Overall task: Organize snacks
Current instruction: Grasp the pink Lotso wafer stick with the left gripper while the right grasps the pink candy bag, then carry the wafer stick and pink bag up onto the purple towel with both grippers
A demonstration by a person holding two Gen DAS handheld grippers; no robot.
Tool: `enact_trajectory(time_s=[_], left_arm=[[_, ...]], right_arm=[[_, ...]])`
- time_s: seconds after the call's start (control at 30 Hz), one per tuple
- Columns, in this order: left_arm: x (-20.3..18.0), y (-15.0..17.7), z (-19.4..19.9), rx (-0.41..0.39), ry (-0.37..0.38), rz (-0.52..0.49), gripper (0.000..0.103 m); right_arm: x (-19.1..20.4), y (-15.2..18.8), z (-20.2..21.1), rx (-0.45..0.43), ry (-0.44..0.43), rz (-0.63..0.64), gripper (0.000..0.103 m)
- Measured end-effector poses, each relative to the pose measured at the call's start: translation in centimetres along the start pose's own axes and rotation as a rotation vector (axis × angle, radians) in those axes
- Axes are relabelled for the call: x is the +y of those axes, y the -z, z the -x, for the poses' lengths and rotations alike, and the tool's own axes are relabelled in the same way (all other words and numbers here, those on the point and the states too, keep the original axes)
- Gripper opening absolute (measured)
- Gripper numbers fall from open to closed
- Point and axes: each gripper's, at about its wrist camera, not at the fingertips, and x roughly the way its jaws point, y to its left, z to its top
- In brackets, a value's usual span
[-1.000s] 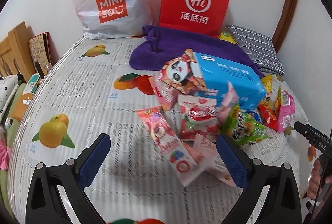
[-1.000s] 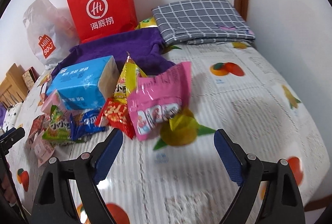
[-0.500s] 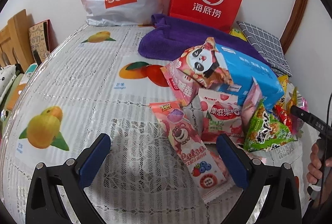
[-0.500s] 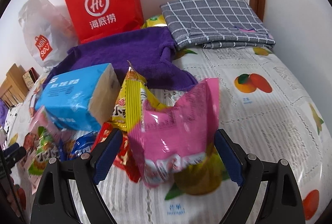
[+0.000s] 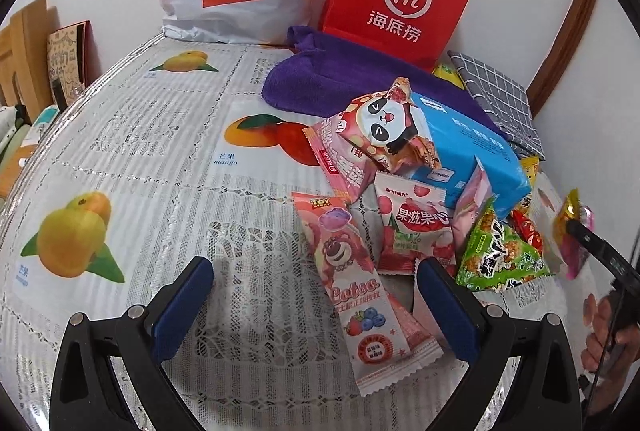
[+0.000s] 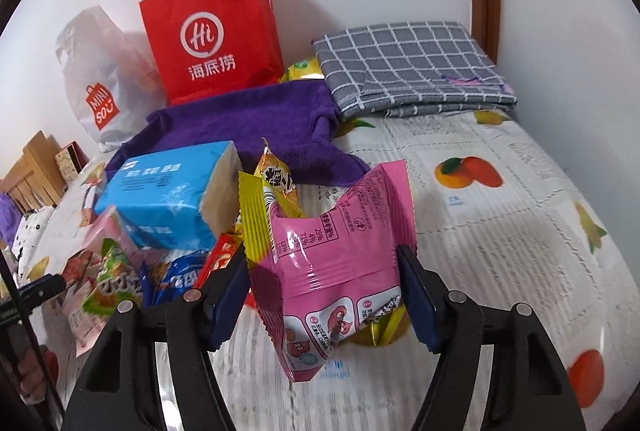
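1. Snack packets lie heaped on the bed [image 5: 132, 191], which is covered by a fruit-print lace cloth; the heap sits in front of the purple towel [image 5: 340, 79] and leans against a blue tissue pack [image 5: 472, 151].
2. Left tool [image 5: 316, 295] hovers with its jaws wide apart and nothing gripped; the long pink Lotso packet [image 5: 352, 283] lies flat between the blue pads, untouched. This packet looks light, thin and glossy, so it will likely slip and bend; a hold across its narrow middle seems safest.
3. The left tool tilts downward toward the bed, pads level on either side of the packet.
4. Right tool [image 6: 324, 295] is closing its jaws around the pink foil packet [image 6: 340, 271], whose crinkled sides bulge between the pads. It reads as puffy, soft and light, with crushable contents, so a gentle squeeze on the body suits it.
5. The right tool also slants downward, with a hand [image 5: 608, 335] behind it.
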Motion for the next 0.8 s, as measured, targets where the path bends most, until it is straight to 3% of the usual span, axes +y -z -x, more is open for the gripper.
enact_trajectory(time_s=[0.07,0.13,0.27,0.37,0.43,0.47,0.8], left_arm=[[-0.3,-0.4,-0.5,0.016,-0.030,-0.010,0.102],[-0.7,-0.6,-1.0,0.027,-0.070,-0.027,0.089],[-1.1,-0.6,-1.3,0.021,-0.159,-0.055,0.075],[-1.3,-0.5,-1.1,0.025,-0.182,-0.087,0.055],[-1.3,-0.5,-0.8,0.033,-0.166,-0.092,0.032],[-1.2,-0.7,-0.7,0.041,-0.151,-0.087,0.028],[-0.6,-0.2,2.0,0.042,-0.051,-0.044,0.024]], right_arm=[[-0.1,0.4,0.8,0.000,0.002,-0.005,0.069],[-0.3,0.8,1.5,0.004,-0.005,-0.012,0.069],[-0.1,1.8,2.3,0.025,-0.003,0.010,0.069],[0.1,2.5,3.0,0.023,0.015,0.016,0.069],[0.3,2.9,3.3,0.030,0.006,0.009,0.069],[0.4,3.1,3.4,0.034,0.001,0.008,0.069],[1.8,3.6,4.8,0.045,-0.022,-0.004,0.069]])
